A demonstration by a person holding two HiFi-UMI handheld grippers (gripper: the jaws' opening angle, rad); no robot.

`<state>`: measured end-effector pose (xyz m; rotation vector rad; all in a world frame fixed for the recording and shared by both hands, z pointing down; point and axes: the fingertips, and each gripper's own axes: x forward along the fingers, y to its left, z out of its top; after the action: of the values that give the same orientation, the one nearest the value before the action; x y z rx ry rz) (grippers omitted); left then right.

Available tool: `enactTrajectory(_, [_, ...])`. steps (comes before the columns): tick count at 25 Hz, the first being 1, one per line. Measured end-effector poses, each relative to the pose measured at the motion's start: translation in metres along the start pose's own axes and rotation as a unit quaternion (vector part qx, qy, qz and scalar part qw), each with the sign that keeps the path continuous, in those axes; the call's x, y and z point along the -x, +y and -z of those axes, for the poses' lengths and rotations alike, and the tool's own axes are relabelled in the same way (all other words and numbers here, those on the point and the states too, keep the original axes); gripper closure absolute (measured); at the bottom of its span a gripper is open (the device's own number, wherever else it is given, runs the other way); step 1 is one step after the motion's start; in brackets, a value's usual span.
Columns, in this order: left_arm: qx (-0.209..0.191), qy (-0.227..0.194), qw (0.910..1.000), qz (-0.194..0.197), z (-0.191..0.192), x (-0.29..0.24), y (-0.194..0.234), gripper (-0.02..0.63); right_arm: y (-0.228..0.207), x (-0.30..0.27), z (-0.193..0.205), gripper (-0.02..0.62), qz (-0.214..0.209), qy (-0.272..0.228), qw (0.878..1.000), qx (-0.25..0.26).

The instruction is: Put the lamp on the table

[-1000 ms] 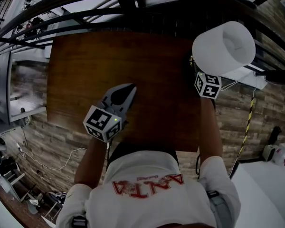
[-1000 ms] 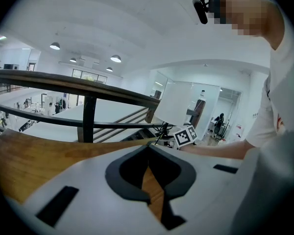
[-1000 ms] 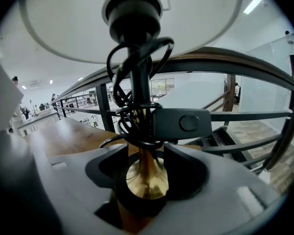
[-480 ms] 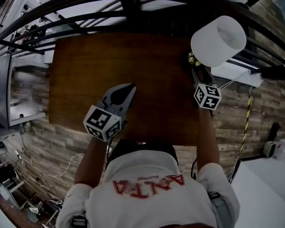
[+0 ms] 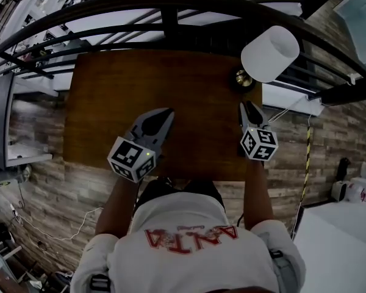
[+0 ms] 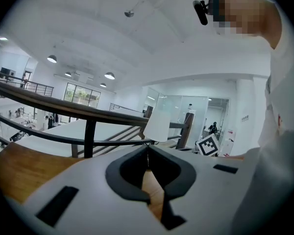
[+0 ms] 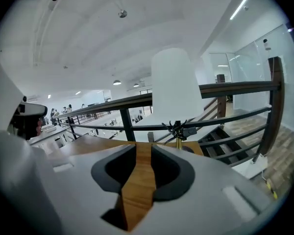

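My right claw [image 5: 248,107] is pulling back from the lamp [image 5: 269,52], jaws closing on nothing. My left claw [image 5: 165,113] is hovering with its jaws pinched together. The lamp is standing free at the far right corner of the smooth wooden table [image 5: 171,84], a white drum shade over a round brass base [image 5: 242,78]. The placement is looking done.

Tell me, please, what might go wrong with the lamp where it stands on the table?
1. The lamp stands at the far right corner of the table, near the edge and the railing; a knock could tip it off.
2. The right gripper, with nothing between its closing jaws, is close to the lamp; a careless swing might strike it.
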<state>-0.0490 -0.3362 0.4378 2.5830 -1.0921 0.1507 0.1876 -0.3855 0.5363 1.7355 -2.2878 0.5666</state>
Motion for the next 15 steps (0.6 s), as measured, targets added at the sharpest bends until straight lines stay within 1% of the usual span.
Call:
enactTrajectory(3, [0.005, -0.009, 0.9999, 0.009, -0.006, 0.013, -0.005, 0.597, 0.024, 0.023, -0.005, 0.526, -0.009, -0.010, 1.000, 0.012])
enactTrajectory(5, [0.009, -0.017, 0.9997, 0.013, -0.011, 0.022, -0.004, 0.597, 0.045, 0.031, -0.010, 0.551, -0.021, -0.014, 0.999, 0.039])
enactTrajectory(7, [0.006, -0.030, 0.9994, 0.016, -0.017, 0.029, -0.005, 0.597, 0.066, 0.041, -0.018, 0.568, -0.035, -0.018, 0.997, 0.067])
enactTrajectory(9, [0.001, -0.045, 0.9988, 0.021, -0.024, 0.038, -0.010, 0.597, 0.085, 0.053, -0.028, 0.581, -0.050, -0.023, 0.995, 0.085])
enactTrajectory(11, [-0.004, -0.053, 0.9983, 0.024, -0.029, 0.048, -0.011, 0.597, 0.103, 0.064, -0.039, 0.589, -0.063, -0.030, 0.994, 0.088])
enactTrajectory(15, [-0.002, -0.051, 0.9984, 0.022, -0.032, 0.063, -0.003, 0.597, 0.132, 0.085, -0.063, 0.594, -0.083, -0.045, 0.992, 0.084])
